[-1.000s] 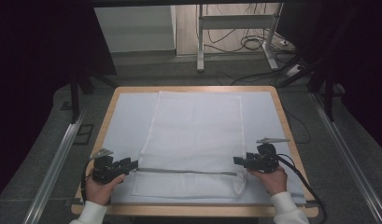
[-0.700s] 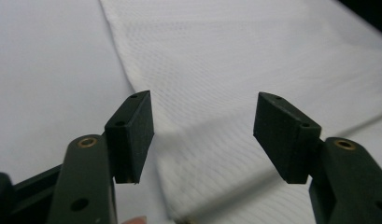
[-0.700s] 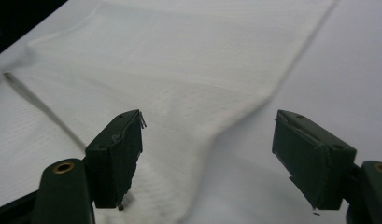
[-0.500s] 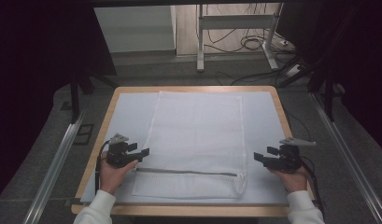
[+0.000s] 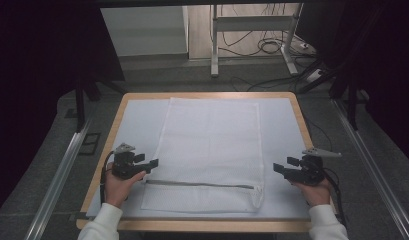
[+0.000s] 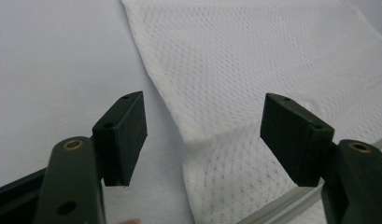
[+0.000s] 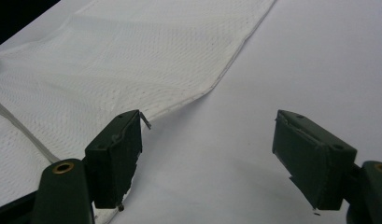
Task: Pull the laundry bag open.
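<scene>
We held both tongs wide and empty, left gripper and right gripper flanking the flat mesh laundry bag, poised to grasp its edges.

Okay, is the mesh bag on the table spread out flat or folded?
Spread flat. The mesh bag lies as one full rectangle on the table, edges straight, zipper running across its near end; no fold shows.
</scene>
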A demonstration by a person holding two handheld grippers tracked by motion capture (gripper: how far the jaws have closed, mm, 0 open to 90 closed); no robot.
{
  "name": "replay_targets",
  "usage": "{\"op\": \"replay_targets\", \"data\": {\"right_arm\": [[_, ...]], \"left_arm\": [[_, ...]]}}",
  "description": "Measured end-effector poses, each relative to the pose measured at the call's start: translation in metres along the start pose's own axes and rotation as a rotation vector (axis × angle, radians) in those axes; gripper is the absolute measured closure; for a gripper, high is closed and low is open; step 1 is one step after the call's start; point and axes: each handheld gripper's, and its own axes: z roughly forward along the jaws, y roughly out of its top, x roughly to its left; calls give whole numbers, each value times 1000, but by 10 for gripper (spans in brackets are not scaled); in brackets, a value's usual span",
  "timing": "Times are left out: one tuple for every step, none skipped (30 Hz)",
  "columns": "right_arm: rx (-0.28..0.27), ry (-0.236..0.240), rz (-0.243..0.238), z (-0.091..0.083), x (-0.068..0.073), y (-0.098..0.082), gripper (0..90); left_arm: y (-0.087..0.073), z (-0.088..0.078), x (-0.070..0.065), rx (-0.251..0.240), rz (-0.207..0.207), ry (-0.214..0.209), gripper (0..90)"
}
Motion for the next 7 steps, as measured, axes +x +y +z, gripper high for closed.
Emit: {"op": "replay_targets", "data": {"right_arm": [[0,-2,0,0,0,0,237],[0,-5,-2,0,0,0,236],[0,-7,-3,0,0,0,236],[-1,-6,-3,0,0,0,236],[-2,-6,-5,0,0,0,235],[-3,-9,-6,0,0,0,234],[-3,-10,-7,0,1,0,233]], "left_arm": [[0,0,0,-3,0,0,319],[0,0,-1,-2,-2,-4,319],[0,-1,0,-2,-2,-1,318],[0,-1,0,0,-3,-1,317],[0,-2,0,1,-5,-5,316],[0,-2,1,0,-6,-3,314],[0,-2,2,0,-8,4,311]]}}
